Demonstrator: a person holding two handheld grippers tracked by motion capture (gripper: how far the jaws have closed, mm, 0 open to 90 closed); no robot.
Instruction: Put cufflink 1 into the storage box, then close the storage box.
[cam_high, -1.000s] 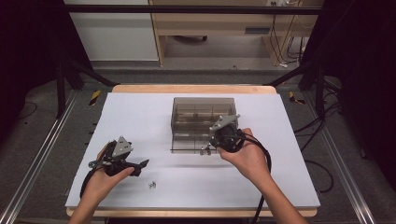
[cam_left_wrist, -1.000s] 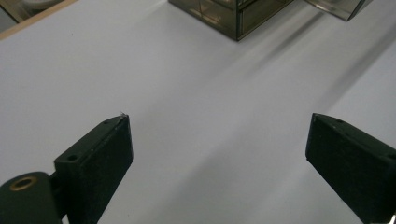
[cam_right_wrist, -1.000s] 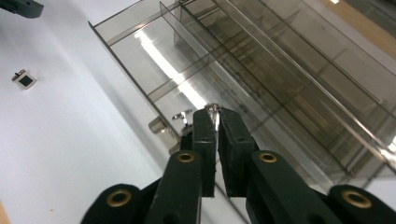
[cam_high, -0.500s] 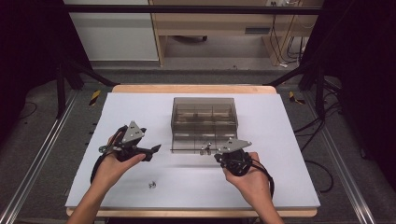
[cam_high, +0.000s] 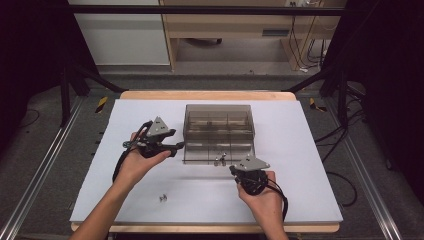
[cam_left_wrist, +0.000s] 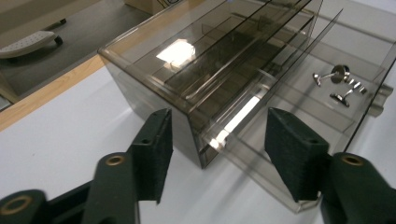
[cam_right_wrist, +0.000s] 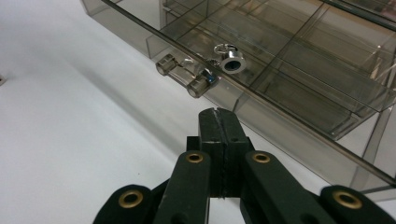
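Left gripper (cam_high: 176, 147) has moved up to the organizer box (cam_high: 218, 131)'s left front corner, jaws just closing, part open, corner between them untouched. Right gripper (cam_right_wrist: 218, 116) pulled back, jaws together, empty, just short of the open drawer (cam_right_wrist: 289, 60)'s handle (cam_right_wrist: 184, 74).

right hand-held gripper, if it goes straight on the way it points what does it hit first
Most likely the clear handle on the pulled-out drawer. The shut right hand-held gripper aims just right of it, so it might meet the drawer front instead; depth is unclear.
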